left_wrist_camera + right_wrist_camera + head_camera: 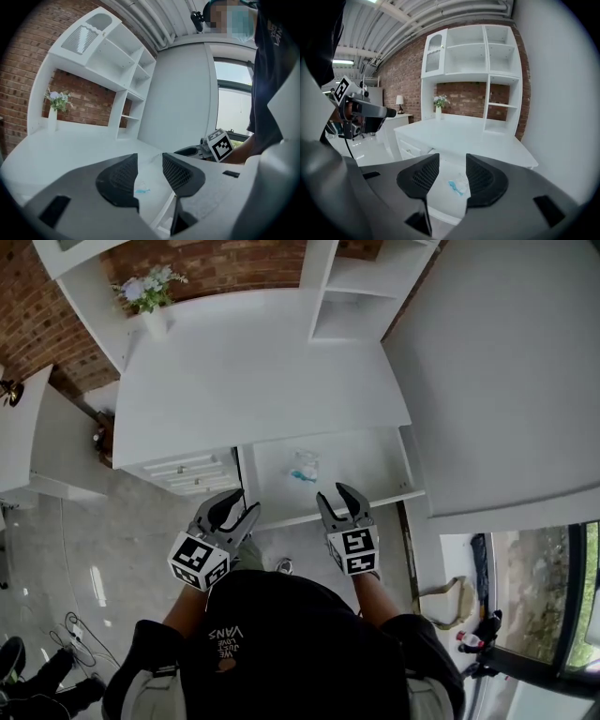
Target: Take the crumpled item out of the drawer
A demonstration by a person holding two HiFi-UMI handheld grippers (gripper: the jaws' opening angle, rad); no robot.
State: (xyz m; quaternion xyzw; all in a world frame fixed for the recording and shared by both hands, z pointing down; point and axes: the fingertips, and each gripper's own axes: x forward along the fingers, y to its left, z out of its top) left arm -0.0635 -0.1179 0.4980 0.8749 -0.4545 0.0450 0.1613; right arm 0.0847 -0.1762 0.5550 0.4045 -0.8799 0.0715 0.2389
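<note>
Head view: one crumpled clear wrapper with blue print (pixel 303 468) lies in the single open white drawer (pixel 375 465) under the white surface (pixel 253 381), with the left tool (pixel 248 502) and right tool (pixel 331 491) hovering apart from it. In the left gripper view the jaws stand apart and empty, one hiding most of the wrapper. In the right gripper view the jaws also gape empty, the wrapper small beyond them.

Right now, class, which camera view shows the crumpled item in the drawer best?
The head view: it looks down on the whole crumpled item in the open drawer. The right gripper view shows it obliquely between its jaws; the left gripper view catches only a blue scrap.
</note>
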